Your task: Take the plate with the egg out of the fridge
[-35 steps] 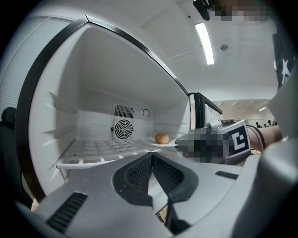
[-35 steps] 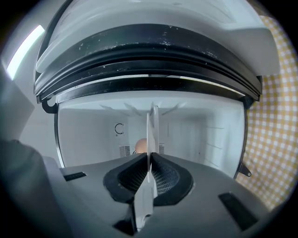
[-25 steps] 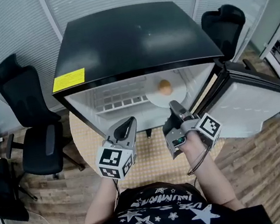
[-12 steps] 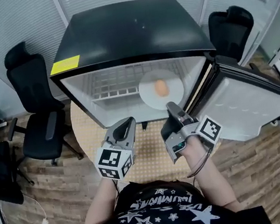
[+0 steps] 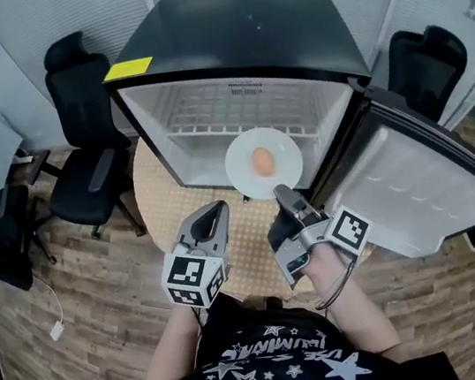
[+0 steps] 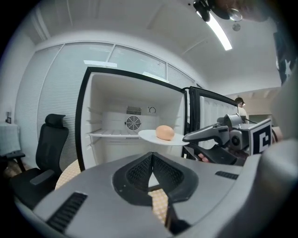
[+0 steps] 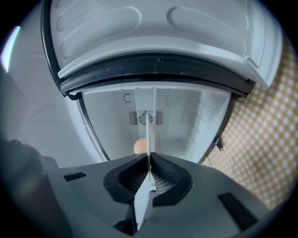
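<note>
**Plate with egg held at the mouth of the open fridge**

The black-topped fridge (image 5: 232,42) stands wide open on a round worktop (image 5: 163,196) with a yellow checked cover. Its door (image 5: 417,192) is swung out to the right and walls off that side. The white inside holds a wire shelf and looks otherwise bare. The worktop in front of the opening lies free, and its curved edge falls away to a wood floor. A black office chair (image 5: 90,163) stands close on the left and another (image 5: 423,66) behind the door.

The plate (image 5: 239,168) is at the mouth of the compartment, towards its right side near the door hinge. Whether its far rim is clear of the frame cannot be told. It is white, round, thin and held about level. The tan egg (image 5: 263,162) sits near its middle.

The right hand-held gripper (image 5: 281,191) is clamped on the plate's near rim, which runs edge-on between its pads. The left hand-held gripper (image 5: 219,205) hangs just beside it over the worktop, jaws together and holding nothing.
</note>
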`<state>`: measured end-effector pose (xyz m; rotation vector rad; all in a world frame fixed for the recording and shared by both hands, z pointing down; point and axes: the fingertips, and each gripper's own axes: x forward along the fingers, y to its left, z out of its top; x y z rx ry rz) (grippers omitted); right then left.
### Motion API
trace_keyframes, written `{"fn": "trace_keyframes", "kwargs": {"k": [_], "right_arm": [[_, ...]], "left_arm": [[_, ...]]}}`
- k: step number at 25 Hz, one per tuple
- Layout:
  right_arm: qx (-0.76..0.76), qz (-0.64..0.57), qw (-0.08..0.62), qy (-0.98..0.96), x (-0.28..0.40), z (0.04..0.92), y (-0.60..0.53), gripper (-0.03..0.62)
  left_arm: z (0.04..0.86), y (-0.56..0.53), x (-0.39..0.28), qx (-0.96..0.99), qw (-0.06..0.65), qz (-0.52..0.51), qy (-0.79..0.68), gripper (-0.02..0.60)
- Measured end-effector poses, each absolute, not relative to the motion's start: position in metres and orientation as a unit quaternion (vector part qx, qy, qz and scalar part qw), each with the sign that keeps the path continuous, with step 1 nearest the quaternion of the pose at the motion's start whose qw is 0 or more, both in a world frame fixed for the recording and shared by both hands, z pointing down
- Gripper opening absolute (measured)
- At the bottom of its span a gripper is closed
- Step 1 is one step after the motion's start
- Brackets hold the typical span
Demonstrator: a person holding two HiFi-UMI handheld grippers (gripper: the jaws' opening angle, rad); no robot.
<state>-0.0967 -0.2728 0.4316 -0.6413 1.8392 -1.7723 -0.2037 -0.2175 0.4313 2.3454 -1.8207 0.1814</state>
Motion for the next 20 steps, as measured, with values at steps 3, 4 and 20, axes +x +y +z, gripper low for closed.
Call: {"fn": "trace_keyframes", "kwargs": {"k": [3, 4, 20], "right_arm": [[-0.213, -0.659, 0.224, 0.686, -0.102, 0.439, -0.256, 0.037], [-0.207, -0.661, 0.217, 0.688, -0.102, 0.442, -0.251, 0.035], [-0.162, -0.663, 0.156, 0.714, -0.118, 0.454, -0.185, 0.037]], "left_arm": [[0.438, -0.197, -0.205, 0.763, 0.096, 0.057, -0.637, 0.008], [0.44, -0.191, -0.205, 0.757, 0.099, 0.057, -0.643, 0.008], [0.448, -0.106, -0.211, 0.712, 0.104, 0.055, -0.693, 0.008]]}}
